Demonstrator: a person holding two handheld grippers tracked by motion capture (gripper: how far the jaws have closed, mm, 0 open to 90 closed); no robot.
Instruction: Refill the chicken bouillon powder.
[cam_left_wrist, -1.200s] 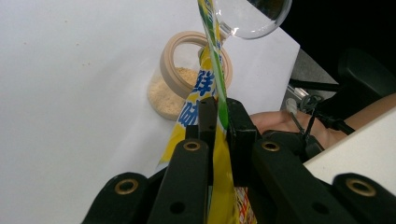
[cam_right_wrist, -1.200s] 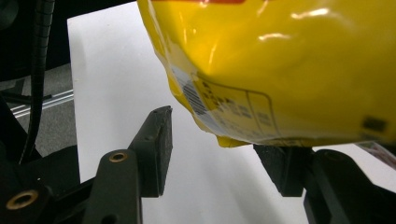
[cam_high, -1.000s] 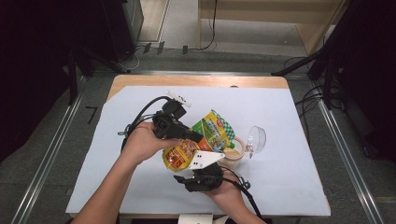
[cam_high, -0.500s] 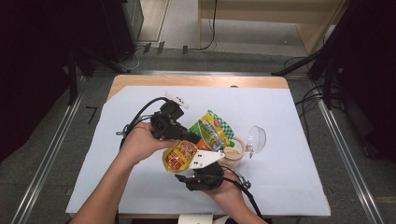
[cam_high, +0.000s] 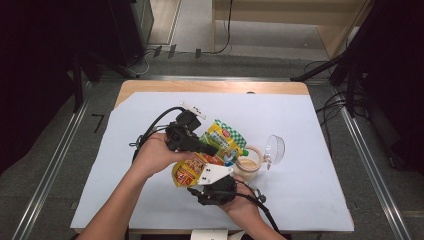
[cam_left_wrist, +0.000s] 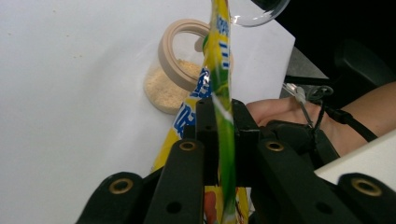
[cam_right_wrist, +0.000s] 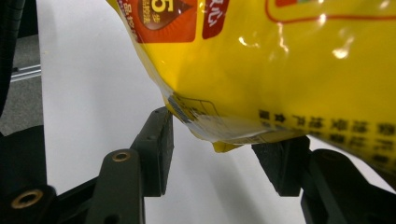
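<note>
Here, left claw (cam_left_wrist: 219, 121) pinching the yellow pouch (cam_left_wrist: 219, 60) edge above the jar (cam_left_wrist: 175, 77); right claw (cam_right_wrist: 212, 158) spread, pouch corner between.

Pouch (cam_high: 220, 145) yellow w/ green, red, blue print; jar (cam_high: 248, 165) clear, beige rim, tan powder (prob.); hand-held grippers black.

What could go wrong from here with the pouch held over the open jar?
1. The yellow pouch hangs beside the jar's mouth, not squarely over it; powder may land on the white sheet.
2. The left gripper pinches only a thin edge, which could slip.
3. The right gripper is open around the pouch's bottom corner, giving little support.
</note>
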